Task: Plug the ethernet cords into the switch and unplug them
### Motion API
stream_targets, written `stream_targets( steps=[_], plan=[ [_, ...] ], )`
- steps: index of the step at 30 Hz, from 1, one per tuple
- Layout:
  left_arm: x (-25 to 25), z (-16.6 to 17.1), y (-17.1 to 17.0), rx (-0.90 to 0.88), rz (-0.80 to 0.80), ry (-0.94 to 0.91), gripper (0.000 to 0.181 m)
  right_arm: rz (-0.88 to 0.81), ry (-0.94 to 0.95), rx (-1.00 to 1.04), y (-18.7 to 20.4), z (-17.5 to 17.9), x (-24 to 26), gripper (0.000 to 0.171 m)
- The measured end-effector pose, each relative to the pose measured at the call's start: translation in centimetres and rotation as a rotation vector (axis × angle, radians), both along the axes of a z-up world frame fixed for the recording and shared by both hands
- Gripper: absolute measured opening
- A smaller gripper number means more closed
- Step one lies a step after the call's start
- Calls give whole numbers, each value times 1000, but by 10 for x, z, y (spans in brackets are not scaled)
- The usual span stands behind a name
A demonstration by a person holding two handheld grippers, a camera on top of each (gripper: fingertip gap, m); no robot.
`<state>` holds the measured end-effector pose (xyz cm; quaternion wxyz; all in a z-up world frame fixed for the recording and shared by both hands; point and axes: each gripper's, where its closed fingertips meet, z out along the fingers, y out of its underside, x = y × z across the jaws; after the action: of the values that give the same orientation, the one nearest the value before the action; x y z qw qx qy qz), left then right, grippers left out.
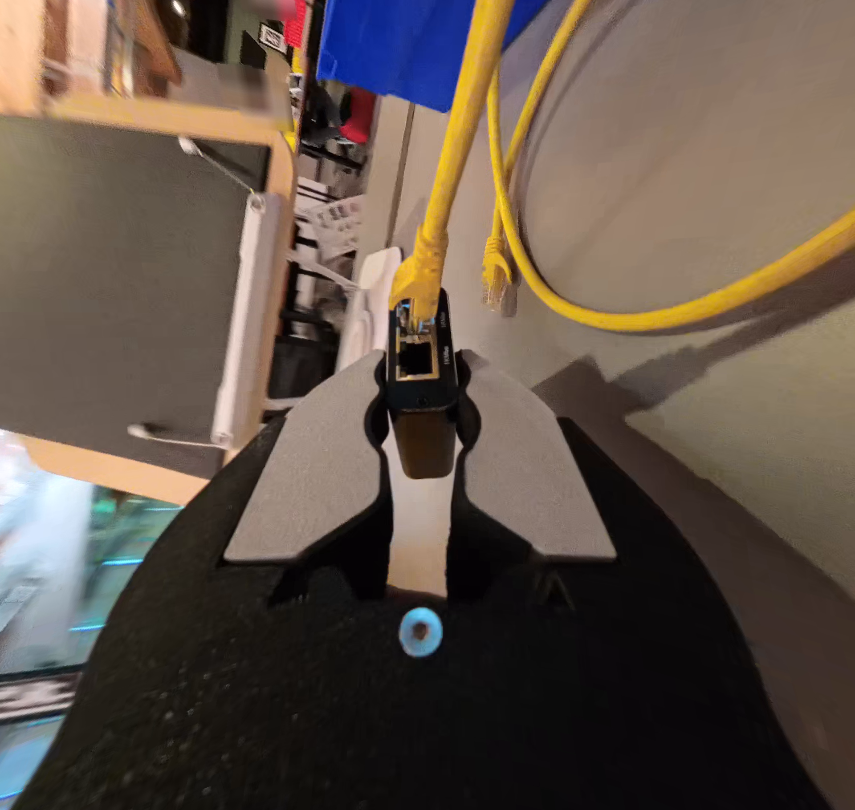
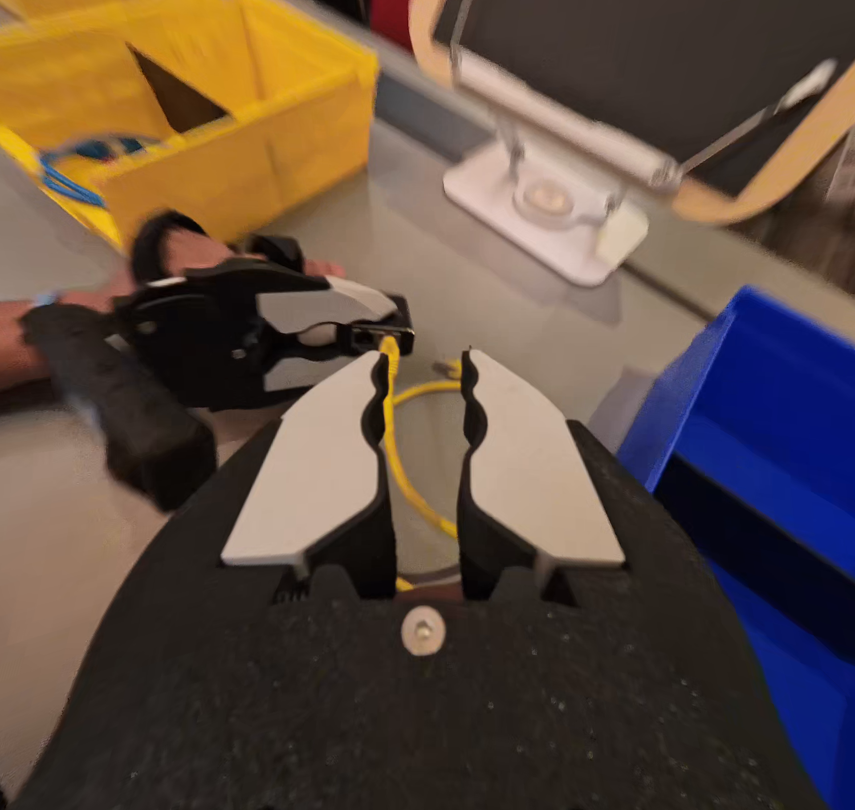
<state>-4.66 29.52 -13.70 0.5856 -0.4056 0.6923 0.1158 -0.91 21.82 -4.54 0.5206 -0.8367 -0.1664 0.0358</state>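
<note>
1. Left wrist view — the left tongs (image 1: 422,371) are clamped tight on the black switch (image 1: 423,362), one finger on each side of it, holding it off the grey surface (image 1: 694,186). A yellow cord's plug (image 1: 418,274) sits in the far port at about 12 o'clock; the near port (image 1: 416,360) is bare. The risk, as I judge it: the switch is pinched only near its end, so a push on a plug could twist it in the grip — or slip it out.

2. Same view: a second yellow plug (image 1: 496,274) lies loose on the surface at 1 o'clock from the switch, its cord looping away to 3 o'clock. A blue bin (image 1: 393,25) stands beyond at 12 o'clock.

3. Right wrist view — the right tongs (image 2: 422,358) stand part open and hold nothing. The plugged cord (image 2: 393,441) runs just beside the left finger's inner pad; touching or not, I cannot tell. Closing here could snag the cable rather than a plug, and a tug would then strain the seated connector.

4. Same view: the loose plug (image 2: 451,366) lies just ahead near the right fingertip at 12 o'clock; the left tongs with the switch (image 2: 393,325) sit at 11 o'clock, the picture blurred.
</note>
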Motion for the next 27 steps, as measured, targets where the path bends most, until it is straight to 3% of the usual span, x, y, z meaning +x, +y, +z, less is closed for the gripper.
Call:
stream_targets(
  steps=[2,5,7,9,15,22,27],
  plan=[
    [-4,3,8,-125,15,-71,25,81,26,143,-17,15,-10,29],
    [-8,6,17,-248,30,-148,25,223,84,120,-46,-21,-37,26],
    [-7,7,15,-325,16,-193,25,123,107,45,-36,-60,-35,29],
    [-3,9,8,-371,-7,-228,25,40,151,36,-16,-75,-35,37],
    [6,21,-18,-345,-85,-276,24,-49,272,135,31,-50,-36,39],
    [11,17,-30,-296,-125,-226,24,-33,152,207,27,-42,-30,12],
    [10,20,-29,-268,-128,-223,24,-31,71,158,22,-48,-28,19]
  ],
)
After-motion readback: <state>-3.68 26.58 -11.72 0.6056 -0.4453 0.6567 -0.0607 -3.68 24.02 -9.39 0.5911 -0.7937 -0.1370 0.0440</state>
